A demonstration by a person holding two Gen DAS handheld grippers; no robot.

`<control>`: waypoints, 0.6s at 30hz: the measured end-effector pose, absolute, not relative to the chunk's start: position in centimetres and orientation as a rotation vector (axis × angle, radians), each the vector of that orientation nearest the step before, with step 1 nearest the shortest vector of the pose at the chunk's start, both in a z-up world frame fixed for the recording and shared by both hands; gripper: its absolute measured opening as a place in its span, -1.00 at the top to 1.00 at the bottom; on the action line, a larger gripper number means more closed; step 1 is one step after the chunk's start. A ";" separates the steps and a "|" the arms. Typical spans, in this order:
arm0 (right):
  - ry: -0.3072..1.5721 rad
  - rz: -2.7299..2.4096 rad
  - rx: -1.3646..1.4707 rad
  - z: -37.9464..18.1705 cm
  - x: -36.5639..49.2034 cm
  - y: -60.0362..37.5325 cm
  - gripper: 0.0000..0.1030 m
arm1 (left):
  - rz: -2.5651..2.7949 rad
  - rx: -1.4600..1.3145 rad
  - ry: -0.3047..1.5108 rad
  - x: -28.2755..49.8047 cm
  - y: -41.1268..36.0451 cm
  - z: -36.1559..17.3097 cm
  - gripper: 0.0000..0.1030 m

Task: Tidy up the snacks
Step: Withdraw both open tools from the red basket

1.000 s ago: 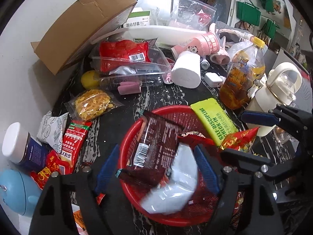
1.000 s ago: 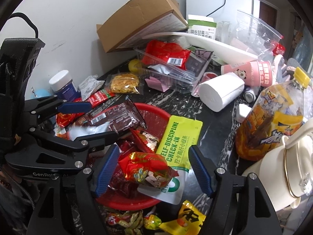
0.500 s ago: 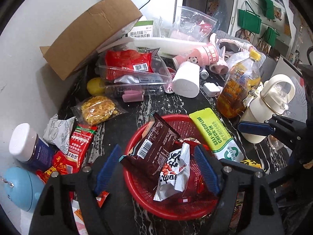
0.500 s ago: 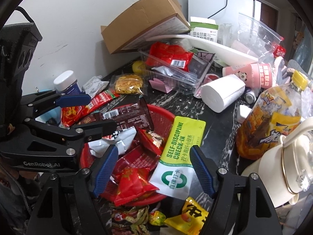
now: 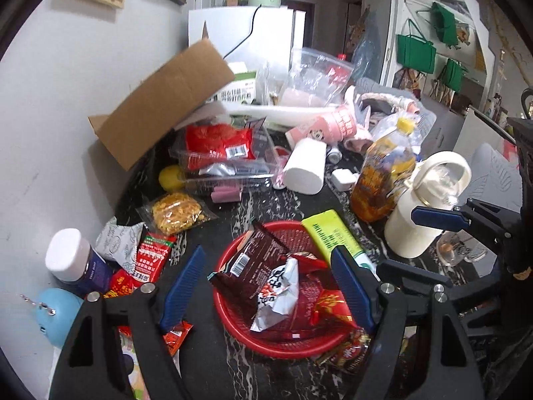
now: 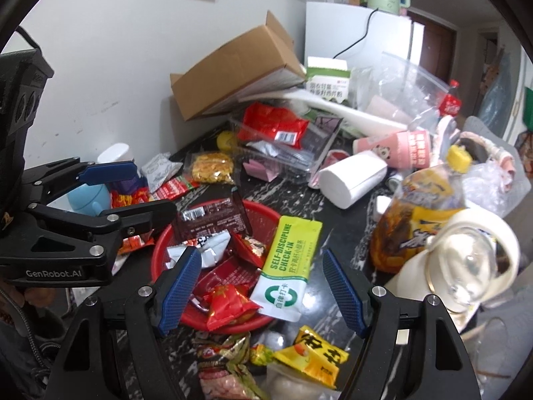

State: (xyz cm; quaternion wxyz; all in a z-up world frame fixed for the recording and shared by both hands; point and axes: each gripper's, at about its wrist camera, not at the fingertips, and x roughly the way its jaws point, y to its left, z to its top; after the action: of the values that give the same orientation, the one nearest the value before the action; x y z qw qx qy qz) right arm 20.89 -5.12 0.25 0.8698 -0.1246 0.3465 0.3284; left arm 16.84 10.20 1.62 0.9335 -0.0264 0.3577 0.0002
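Both grippers hover empty above a snack-filled basket.
The left gripper (image 5: pixel 266 286) and right gripper (image 6: pixel 263 286) hang with jaws apart, gripping nothing, over the round red plastic mesh basket (image 5: pixel 233 320) on the black marbled table (image 5: pixel 266 203), holding a dark brown wrapper (image 5: pixel 253 260) and a white crumpled packet (image 5: pixel 279 290).

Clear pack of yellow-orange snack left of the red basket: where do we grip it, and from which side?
Take the clear snack pack by its flat sealed edge facing the red basket; come in low with the open left gripper. It lies flat, bulging in the middle, and the edge looks free, judging by the bare black tabletop there.
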 end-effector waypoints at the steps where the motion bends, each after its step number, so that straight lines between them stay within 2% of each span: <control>1: 0.721 0.684 -0.257 0.5 20.8 -5.3 -0.47 | -0.003 -0.053 0.723 16.5 10.0 2.0 -0.51; 18: 0.630 0.593 -0.193 4.4 14.1 -10.4 -0.47 | -0.066 -0.020 0.627 10.0 5.5 5.7 -0.51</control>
State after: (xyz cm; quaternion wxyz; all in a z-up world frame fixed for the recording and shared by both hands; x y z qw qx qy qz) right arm 14.13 -10.36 4.36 0.9033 -0.0933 0.3047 0.2871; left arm 10.04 5.46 5.68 0.9507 -0.0099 0.3083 -0.0327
